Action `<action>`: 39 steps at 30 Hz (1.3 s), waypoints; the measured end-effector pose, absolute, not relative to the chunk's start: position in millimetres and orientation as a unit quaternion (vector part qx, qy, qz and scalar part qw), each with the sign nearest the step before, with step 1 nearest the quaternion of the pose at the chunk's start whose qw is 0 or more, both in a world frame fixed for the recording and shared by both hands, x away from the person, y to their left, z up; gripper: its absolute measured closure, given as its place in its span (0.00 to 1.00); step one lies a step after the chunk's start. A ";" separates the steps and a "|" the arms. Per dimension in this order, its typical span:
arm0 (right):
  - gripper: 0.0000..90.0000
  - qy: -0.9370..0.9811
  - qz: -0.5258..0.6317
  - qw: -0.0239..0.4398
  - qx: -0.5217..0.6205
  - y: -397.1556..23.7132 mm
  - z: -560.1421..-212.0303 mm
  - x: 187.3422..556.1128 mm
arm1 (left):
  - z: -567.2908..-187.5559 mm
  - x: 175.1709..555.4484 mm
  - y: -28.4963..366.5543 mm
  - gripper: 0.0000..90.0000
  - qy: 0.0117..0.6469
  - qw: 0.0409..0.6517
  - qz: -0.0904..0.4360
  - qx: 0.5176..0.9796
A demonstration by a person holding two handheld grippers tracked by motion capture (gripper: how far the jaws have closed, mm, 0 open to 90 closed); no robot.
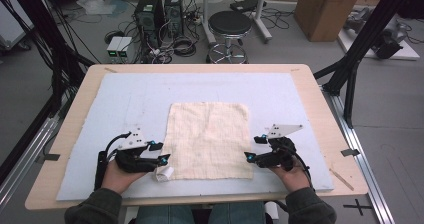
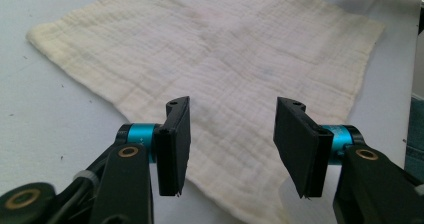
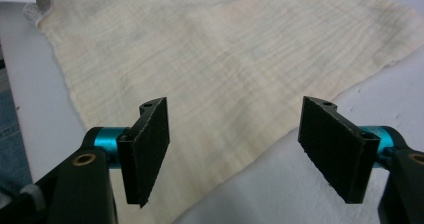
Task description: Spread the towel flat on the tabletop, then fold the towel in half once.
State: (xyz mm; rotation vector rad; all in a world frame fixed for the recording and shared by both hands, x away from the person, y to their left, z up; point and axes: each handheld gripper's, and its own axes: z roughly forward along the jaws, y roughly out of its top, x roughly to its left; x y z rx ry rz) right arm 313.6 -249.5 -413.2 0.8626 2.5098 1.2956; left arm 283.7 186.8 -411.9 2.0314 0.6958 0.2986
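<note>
A cream square cloth [image 1: 209,139] lies spread flat on the pale blue mat [image 1: 125,99]. My left gripper [image 1: 161,152] rests at the cloth's near left edge, jaws apart. In the left gripper view the cloth [image 2: 225,59] lies under and beyond the open left gripper [image 2: 230,134], with nothing pinched between the pads. My right gripper [image 1: 254,148] sits at the near right corner, also open. From the right gripper view, the cloth's edge [image 3: 225,54] runs beneath the right gripper [image 3: 235,139], untouched by the pads. A small white tag [image 1: 164,173] sticks out at the cloth's near left corner.
The mat covers most of the wooden table [image 1: 320,109]. Beyond the far edge, on the floor, stand a black stool [image 1: 229,26], computer towers [image 1: 159,11] with cables, and a cardboard box [image 1: 325,9]. Black frame struts [image 1: 355,59] rise at the right.
</note>
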 end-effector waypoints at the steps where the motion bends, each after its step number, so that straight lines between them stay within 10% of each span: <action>1: 0.30 0.845 0.440 0.091 0.289 -249.4 -411.6 315.4 | -410.7 284.6 186.6 0.53 0.283 0.468 0.119 0.829; 39: 0.29 0.851 0.438 0.082 0.278 -231.5 -382.6 367.3 | -376.2 335.1 181.9 0.52 0.304 0.487 0.108 0.812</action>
